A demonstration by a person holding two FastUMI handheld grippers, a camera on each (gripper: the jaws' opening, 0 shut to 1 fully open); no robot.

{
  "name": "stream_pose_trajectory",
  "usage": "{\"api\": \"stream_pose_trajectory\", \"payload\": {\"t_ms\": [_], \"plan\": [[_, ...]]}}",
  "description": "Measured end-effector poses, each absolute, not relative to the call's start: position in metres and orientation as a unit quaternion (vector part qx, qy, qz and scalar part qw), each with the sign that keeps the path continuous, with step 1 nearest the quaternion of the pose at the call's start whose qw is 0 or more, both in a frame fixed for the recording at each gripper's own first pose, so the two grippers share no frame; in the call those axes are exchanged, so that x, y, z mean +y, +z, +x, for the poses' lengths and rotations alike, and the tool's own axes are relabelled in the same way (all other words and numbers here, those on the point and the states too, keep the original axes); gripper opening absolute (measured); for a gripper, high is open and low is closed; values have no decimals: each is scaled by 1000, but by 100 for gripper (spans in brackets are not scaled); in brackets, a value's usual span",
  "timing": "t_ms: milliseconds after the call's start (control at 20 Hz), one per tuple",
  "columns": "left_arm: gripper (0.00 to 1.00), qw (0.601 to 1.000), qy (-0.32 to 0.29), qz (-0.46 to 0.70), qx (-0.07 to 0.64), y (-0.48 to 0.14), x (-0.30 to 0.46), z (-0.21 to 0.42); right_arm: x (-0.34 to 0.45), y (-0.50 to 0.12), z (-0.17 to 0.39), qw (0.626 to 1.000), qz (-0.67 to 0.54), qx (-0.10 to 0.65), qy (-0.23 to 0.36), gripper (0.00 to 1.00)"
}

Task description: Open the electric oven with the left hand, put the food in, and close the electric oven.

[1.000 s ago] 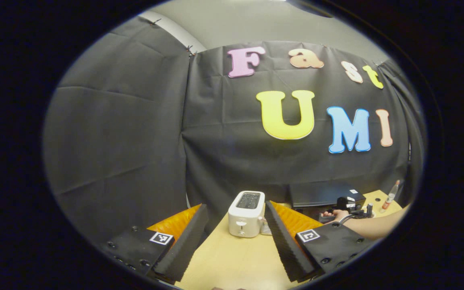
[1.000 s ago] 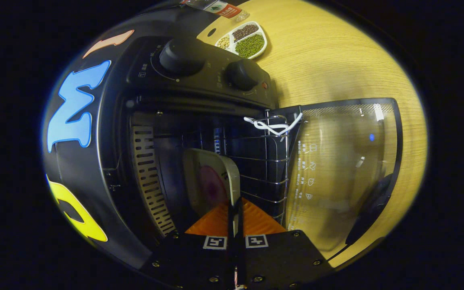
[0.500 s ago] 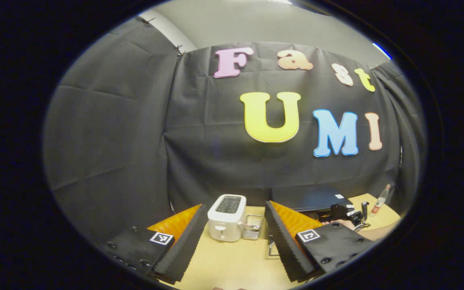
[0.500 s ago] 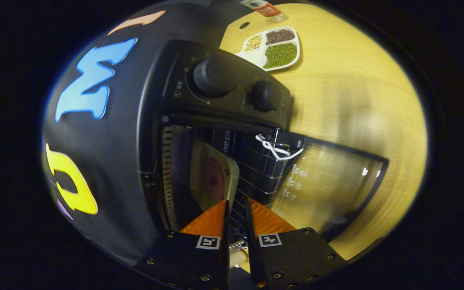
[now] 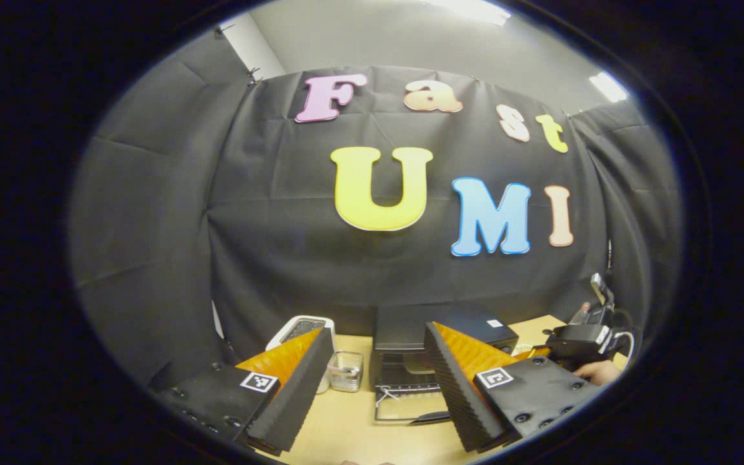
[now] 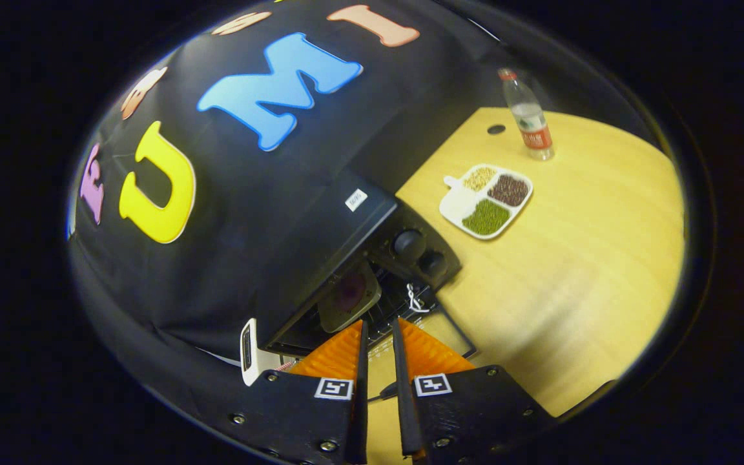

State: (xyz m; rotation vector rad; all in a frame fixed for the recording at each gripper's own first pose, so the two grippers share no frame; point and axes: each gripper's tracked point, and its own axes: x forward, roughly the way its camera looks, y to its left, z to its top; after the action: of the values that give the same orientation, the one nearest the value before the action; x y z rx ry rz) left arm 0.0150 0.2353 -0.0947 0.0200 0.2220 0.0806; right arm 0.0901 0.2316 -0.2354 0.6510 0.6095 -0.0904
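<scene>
Our left claw (image 5: 378, 381) hangs spread wide above the table (image 5: 359, 433), with nothing between its fingers. Between them, farther off, we see the oven (image 5: 440, 326) against the cloth wall, its door (image 5: 411, 410) folded down flat toward us. A white cord (image 5: 385, 395) is tied at the door's hinge edge. Left of the oven stands a small clear container (image 5: 346, 371), and beyond that a white toaster (image 5: 298, 329), partly hidden by the left finger.

Our right claw (image 6: 378, 361) has its fingers nearly together, a thin gap left between them, pinching nothing. In the left gripper view we see that claw (image 5: 582, 339) at the far right, with a hand (image 5: 595, 371) under it.

From the right gripper view the oven (image 6: 333, 226) shows two round knobs (image 6: 409, 244) on its panel and a small white sticker (image 6: 356, 199) on its top; we cannot read the sticker. A pale plate (image 6: 349, 298) with a dark reddish piece of food on it sits inside the open oven, on the wire rack. The glass door (image 6: 436, 336) lies open in front of it.

Well apart from the oven, on the table, a white three-part tray (image 6: 488, 200) holds green, dark and pale beans. Beyond it stands a clear bottle (image 6: 527, 116) with a red cap and a red-and-white label, whose writing is too small to read.
</scene>
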Motion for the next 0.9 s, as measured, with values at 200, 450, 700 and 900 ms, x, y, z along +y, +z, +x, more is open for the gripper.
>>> {"api": "stream_pose_trajectory", "payload": {"t_ms": [200, 450, 700, 900], "plan": [[100, 995, 25, 11, 101, -93, 198, 20, 192, -167, 84, 957, 203, 205, -6, 20], [100, 993, 20, 14, 116, -107, 159, 23, 145, -56, 55, 994, 74, 73, 45, 20], [100, 984, 34, 34, 171, -147, 139, 25, 106, -1, 32, 998, 25, -9, 51, 80], [96, 972, 3, 20, 236, -196, 112, 22, 77, -8, 34, 999, 37, -6, 39, 76]]}}
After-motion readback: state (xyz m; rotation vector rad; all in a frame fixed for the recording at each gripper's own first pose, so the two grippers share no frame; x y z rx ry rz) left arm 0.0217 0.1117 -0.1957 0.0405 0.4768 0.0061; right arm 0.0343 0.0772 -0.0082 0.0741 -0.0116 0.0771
